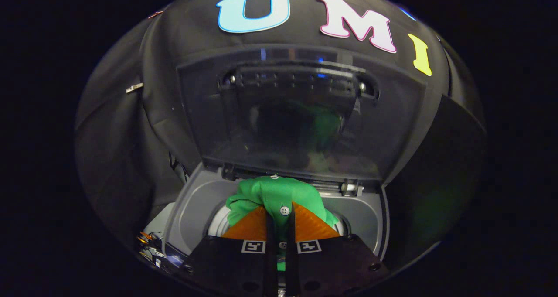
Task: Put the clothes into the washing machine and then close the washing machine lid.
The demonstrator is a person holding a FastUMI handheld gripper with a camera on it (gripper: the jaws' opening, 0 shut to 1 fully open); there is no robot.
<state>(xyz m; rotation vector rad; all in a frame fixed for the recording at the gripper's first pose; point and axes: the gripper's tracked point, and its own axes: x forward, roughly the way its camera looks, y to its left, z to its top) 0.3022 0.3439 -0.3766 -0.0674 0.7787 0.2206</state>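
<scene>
From the gripper view, much stays hard to read. The drum of the washing machine (pixel 192 209) is almost wholly covered: the gripper's own body and the green garment (pixel 270 194) sit over the round opening, so only a thin pale arc of the drum's rim shows to the left and right of the cloth. What lies inside the drum cannot be made out. The lower part of the garment runs down between the fingers and is lost behind them. A small tangle of wires (pixel 148 242) at the machine's near left corner is too small and dim to identify further.

The lid (pixel 209 114) stands open, raised upright behind the opening, its dark see-through panel showing a blurred green reflection of the cloth. Its handle bar runs across the upper part.

The gripper (pixel 279 216) points forward and down over the machine's opening, level and centred on it. Its fingers are drawn close together and pinch the green garment, a buttoned fold squeezed in the narrow slot between them. The cloth bunches up just beyond the fingertips, hanging above the drum, close in front of the lid's hinges.
</scene>
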